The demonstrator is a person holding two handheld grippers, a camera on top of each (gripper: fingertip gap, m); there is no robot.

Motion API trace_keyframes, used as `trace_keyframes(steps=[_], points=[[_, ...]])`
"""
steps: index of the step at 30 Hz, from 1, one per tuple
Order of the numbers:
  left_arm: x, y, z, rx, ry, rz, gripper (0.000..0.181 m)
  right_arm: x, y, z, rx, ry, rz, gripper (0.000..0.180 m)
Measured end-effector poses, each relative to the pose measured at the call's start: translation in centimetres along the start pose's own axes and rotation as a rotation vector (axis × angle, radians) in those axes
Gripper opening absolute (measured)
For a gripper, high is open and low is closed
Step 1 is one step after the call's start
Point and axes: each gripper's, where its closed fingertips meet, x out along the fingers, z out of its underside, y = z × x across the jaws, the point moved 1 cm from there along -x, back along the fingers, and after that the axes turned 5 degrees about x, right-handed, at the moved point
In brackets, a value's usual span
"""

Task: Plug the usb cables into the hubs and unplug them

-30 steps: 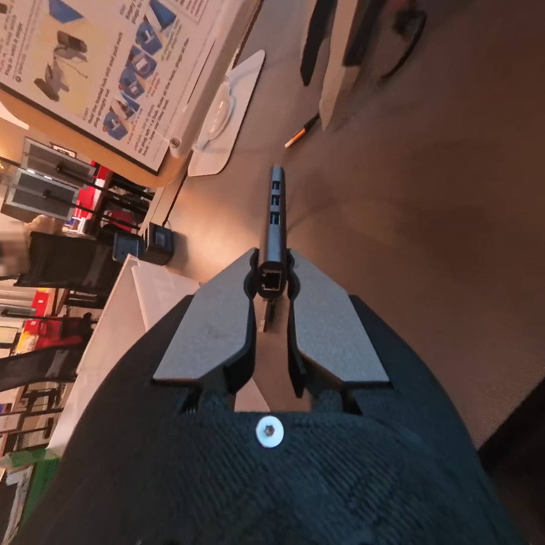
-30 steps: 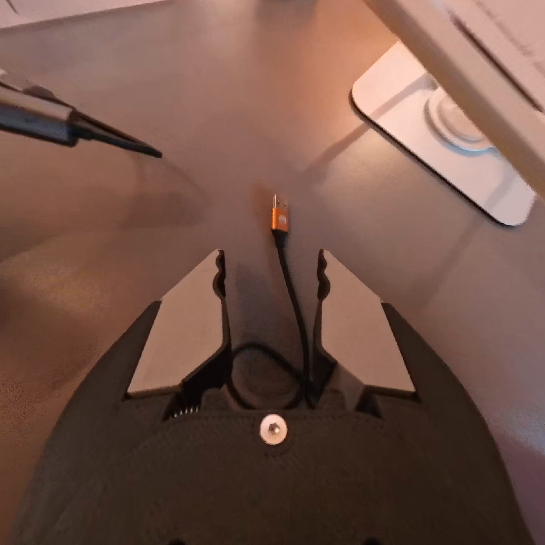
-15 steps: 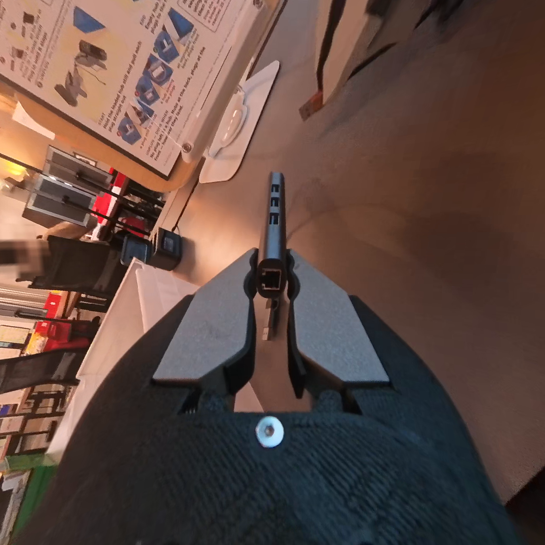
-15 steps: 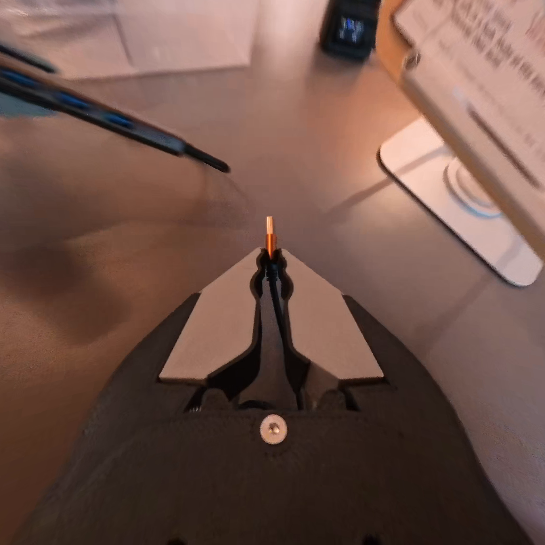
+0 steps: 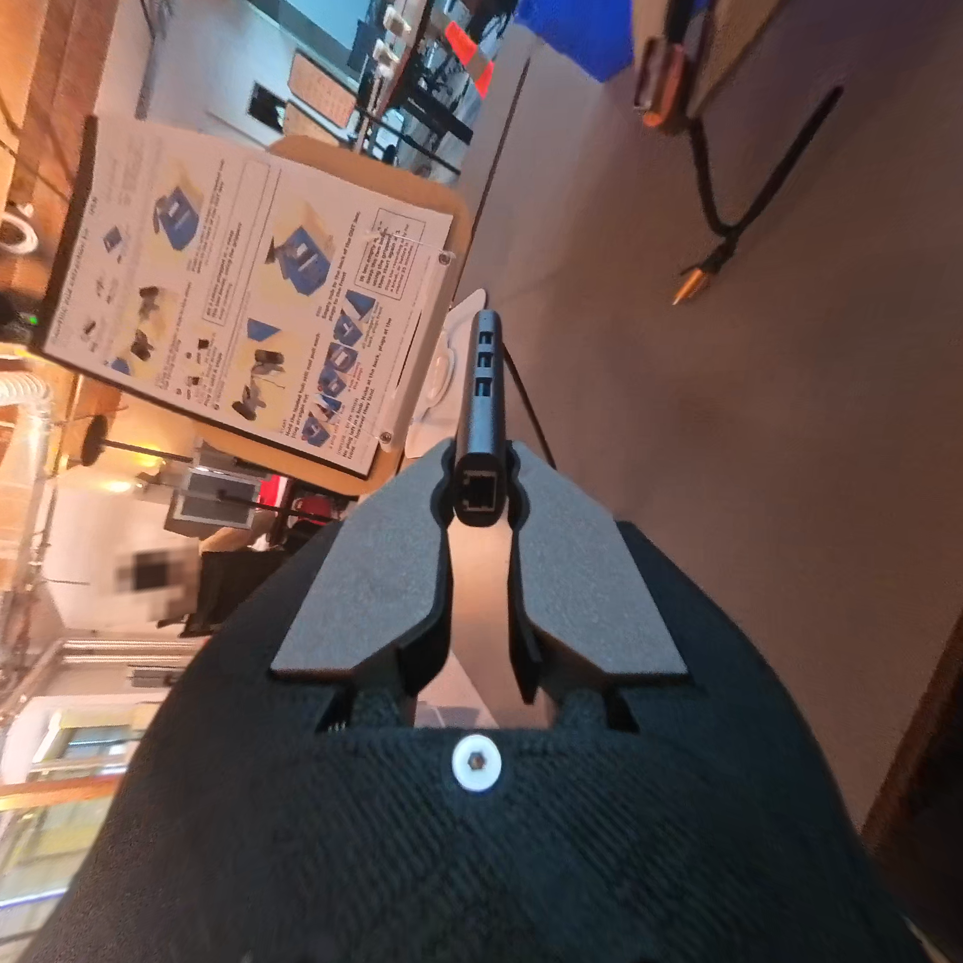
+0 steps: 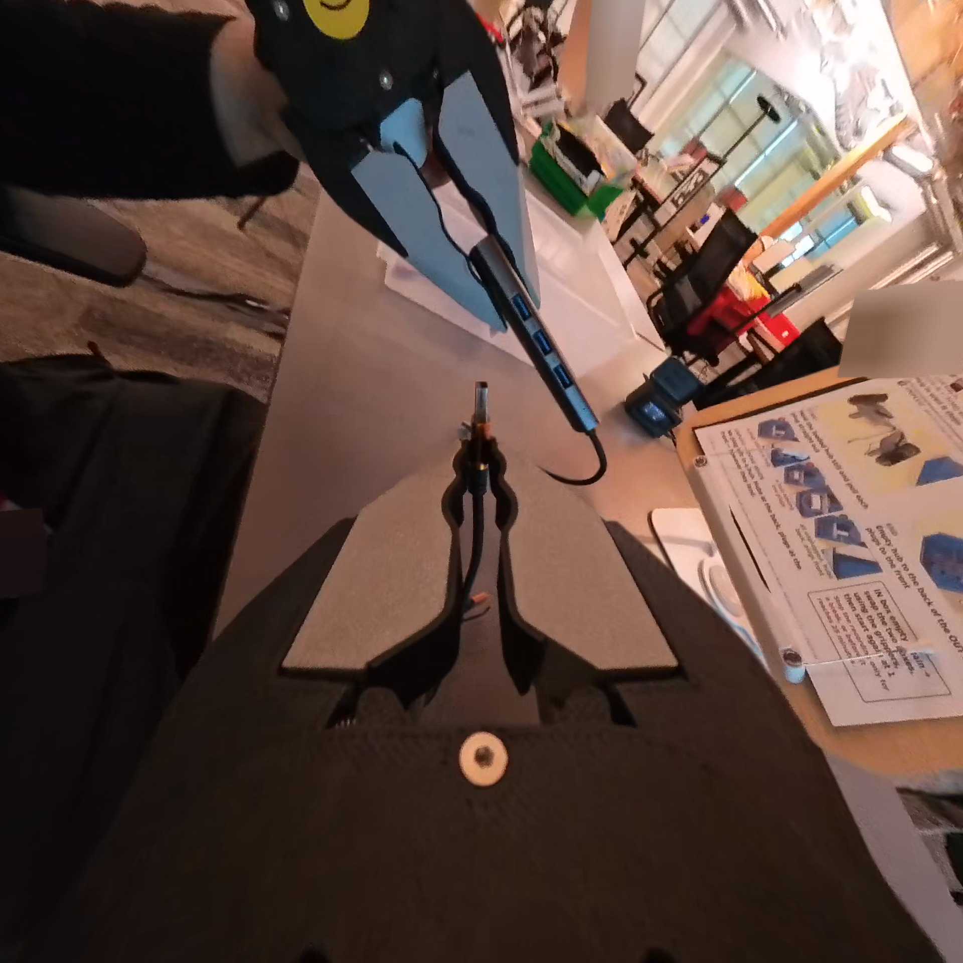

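Observation:
My left gripper is shut on a slim dark grey USB hub with three blue ports, held in the air pointing forward; the hub also shows in the right wrist view, with the left gripper behind it. My right gripper is shut on an orange-collared USB cable plug, its metal tip pointing at the hub a short way below its ports, apart from it. The same right gripper shows far off in the left wrist view, with the cable's other orange plug hanging below.
A white stand with a printed instruction sheet stands on the grey table. A white tray and a small black device sit behind the hub. The hub's own black lead curls down. The grippers' ends are close to 11 centimetres from one another.
My right gripper closed on the cable plug, lifted it off the table and swung up toward the hub. My left gripper raised and tilted the hub; both views now look across the room.

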Motion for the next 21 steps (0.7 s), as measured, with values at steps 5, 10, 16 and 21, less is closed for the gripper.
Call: trace_keyframes(steps=[5,10,16,21], points=[[-0.9,-0.7,-2.4,0.008,0.055,0.012,0.014,-0.9,0.2,-0.8,0.012,0.030,0.007,0.003],[-0.2,-0.9,-2.2,-0.042,0.127,-0.028,0.014,-0.6,-0.2,-1.8,-0.004,0.038,0.001,0.003],[2.3,0.8,1.1,0.046,-0.005,-0.015,0.014,0.2,2.4,0.0,-0.048,-0.140,0.198,0.003],[3.4,3.6,1.2,0.051,-0.027,0.121,0.014,2.0,2.1,2.1,-0.189,-0.360,0.277,0.004]])
